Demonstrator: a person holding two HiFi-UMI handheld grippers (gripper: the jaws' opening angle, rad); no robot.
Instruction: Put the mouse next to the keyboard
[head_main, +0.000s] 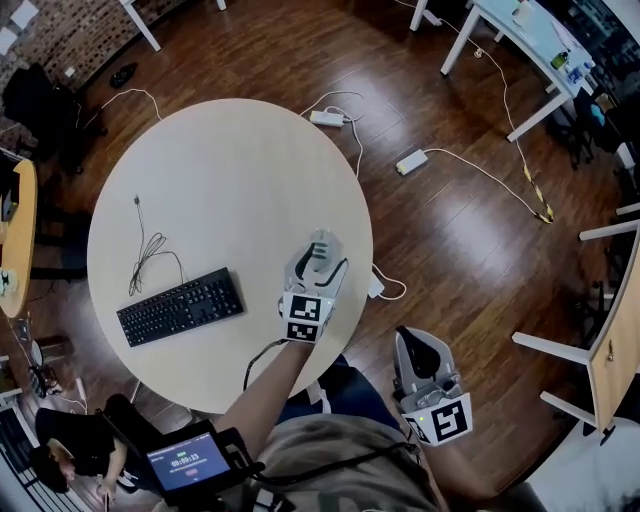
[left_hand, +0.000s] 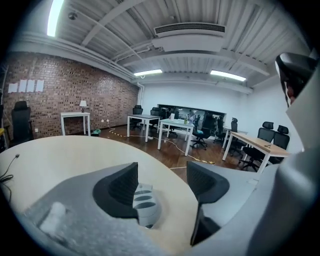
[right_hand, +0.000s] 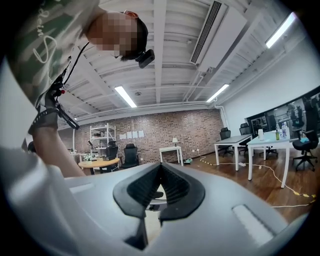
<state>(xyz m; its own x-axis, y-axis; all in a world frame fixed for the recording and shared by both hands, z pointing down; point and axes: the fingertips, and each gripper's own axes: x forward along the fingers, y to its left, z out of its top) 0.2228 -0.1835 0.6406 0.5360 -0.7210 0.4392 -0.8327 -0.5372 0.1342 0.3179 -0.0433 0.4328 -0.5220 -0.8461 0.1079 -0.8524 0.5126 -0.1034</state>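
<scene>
Round table (head_main: 220, 170) bears keyboard (head_main: 180, 307) — wood floor (head_main: 455, 235) around.

Between the fingers (left_hand: 120, 190) of the left gripper (head_main: 320, 248), a pale grey ribbed thing (left_hand: 146, 206) sat half hidden behind one of them, and too little of it showed to name it. On the table (left_hand: 75, 155), a cable (left_hand: 9, 167) ran off the left edge. The small screen (head_main: 188, 461) showed print too small to read.
</scene>
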